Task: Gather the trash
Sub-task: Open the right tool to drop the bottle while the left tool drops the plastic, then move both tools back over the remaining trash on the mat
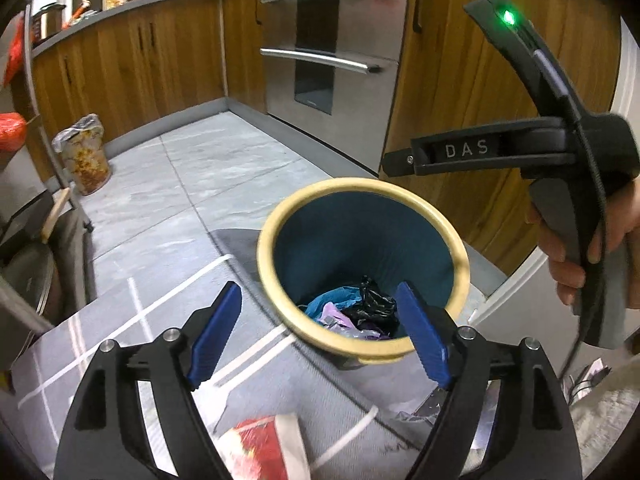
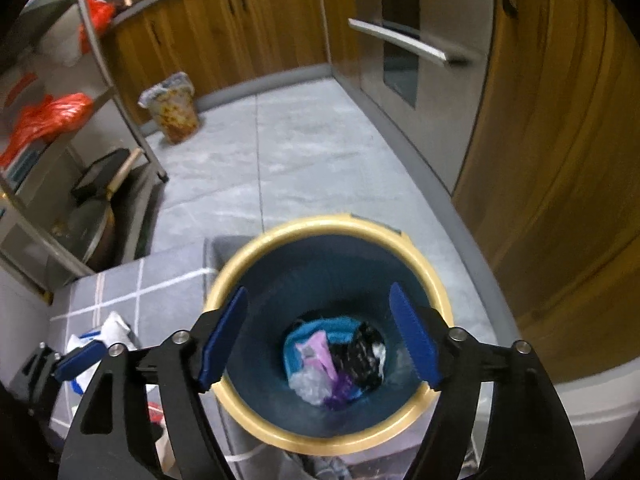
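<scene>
A round bin (image 1: 460,256) with a yellow rim and a blue inside stands on the floor. At its bottom lie a blue cloth-like scrap (image 2: 340,326), a purple wrapper (image 2: 318,354), a black bag (image 2: 364,354) and clear plastic (image 2: 308,386). My left gripper (image 1: 316,304) hangs open at the bin's near rim, with nothing between its pads. My right gripper (image 2: 318,304) is open right above the bin's mouth, also with nothing in it. A hand (image 1: 580,248) holds it at the upper right of the left wrist view. A red and white packet (image 1: 264,448) lies on the mat below my left gripper.
A grey checked mat (image 1: 120,340) lies beside the bin. White paper with blue marks (image 2: 114,330) rests on it. A second, bag-lined bin (image 2: 172,108) stands by the wooden cabinets (image 2: 240,28). An oven (image 1: 320,52) is behind, a metal rack with red bags (image 2: 48,120) at the left.
</scene>
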A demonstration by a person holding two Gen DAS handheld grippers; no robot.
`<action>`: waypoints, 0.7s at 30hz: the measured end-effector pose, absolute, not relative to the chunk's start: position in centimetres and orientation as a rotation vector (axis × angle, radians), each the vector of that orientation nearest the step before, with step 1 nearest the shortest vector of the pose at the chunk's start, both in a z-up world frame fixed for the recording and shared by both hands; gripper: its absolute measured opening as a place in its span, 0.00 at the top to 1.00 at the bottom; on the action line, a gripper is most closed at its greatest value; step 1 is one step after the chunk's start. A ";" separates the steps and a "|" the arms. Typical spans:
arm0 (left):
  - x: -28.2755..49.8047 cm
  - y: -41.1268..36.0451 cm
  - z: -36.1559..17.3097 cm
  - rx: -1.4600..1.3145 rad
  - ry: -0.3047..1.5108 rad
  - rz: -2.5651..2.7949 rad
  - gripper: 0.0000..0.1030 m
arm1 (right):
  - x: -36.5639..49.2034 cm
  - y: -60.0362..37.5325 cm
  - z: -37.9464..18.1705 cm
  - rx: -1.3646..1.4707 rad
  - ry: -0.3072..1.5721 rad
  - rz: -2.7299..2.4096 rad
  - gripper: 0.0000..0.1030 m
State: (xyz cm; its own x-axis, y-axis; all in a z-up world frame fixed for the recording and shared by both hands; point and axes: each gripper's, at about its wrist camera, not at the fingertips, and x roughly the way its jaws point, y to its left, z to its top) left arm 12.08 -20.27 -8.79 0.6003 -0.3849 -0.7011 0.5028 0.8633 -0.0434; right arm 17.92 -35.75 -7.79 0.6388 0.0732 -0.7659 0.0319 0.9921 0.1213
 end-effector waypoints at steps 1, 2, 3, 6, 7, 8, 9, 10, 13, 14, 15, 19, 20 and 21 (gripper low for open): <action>11.4 -19.6 -7.9 0.163 0.762 -0.505 0.23 | 17.6 -35.5 -7.4 0.119 0.861 0.030 0.25; 11.1 -19.3 -7.4 0.164 0.756 -0.497 0.23 | 17.1 -35.0 -6.8 0.102 0.831 0.040 0.21; 10.4 -18.5 -6.5 0.163 0.744 -0.482 0.22 | 16.5 -34.8 -6.4 0.089 0.805 0.052 0.18; 8.6 -16.3 -4.3 0.140 0.719 -0.440 0.17 | 14.7 -33.8 -4.6 0.068 0.718 0.085 0.12; 8.2 -15.7 -3.8 0.133 0.716 -0.426 0.15 | 14.2 -33.4 -4.0 0.068 0.695 0.088 0.10; 7.7 -14.8 -3.1 0.121 0.713 -0.408 0.14 | 13.4 -33.1 -3.3 0.072 0.662 0.093 0.09; 7.1 -13.9 -2.6 0.111 0.709 -0.391 0.13 | 12.6 -32.7 -2.6 0.080 0.632 0.099 0.08; 6.1 -12.5 -1.9 0.099 0.699 -0.360 0.12 | 12.0 -32.4 -2.0 0.086 0.608 0.105 0.07; 4.0 -9.4 -0.6 0.088 0.691 -0.287 0.07 | 10.3 -31.6 -0.6 0.089 0.559 0.123 0.06; 3.4 -8.6 -0.3 0.085 0.692 -0.267 0.06 | 9.7 -31.2 -0.3 0.087 0.549 0.132 0.06; 2.9 -7.8 0.0 0.082 0.694 -0.252 0.06 | 9.3 -31.0 -0.1 0.086 0.544 0.139 0.06; 0.3 -4.1 1.4 0.059 0.685 -0.170 0.06 | 7.1 -28.8 0.3 0.068 0.542 0.200 0.05; -0.1 -3.5 1.6 0.053 0.681 -0.159 0.06 | 6.7 -28.2 0.2 0.059 0.551 0.220 0.05; -0.6 -2.8 1.7 0.047 0.677 -0.145 0.06 | 6.3 -27.6 0.1 0.048 0.563 0.236 0.05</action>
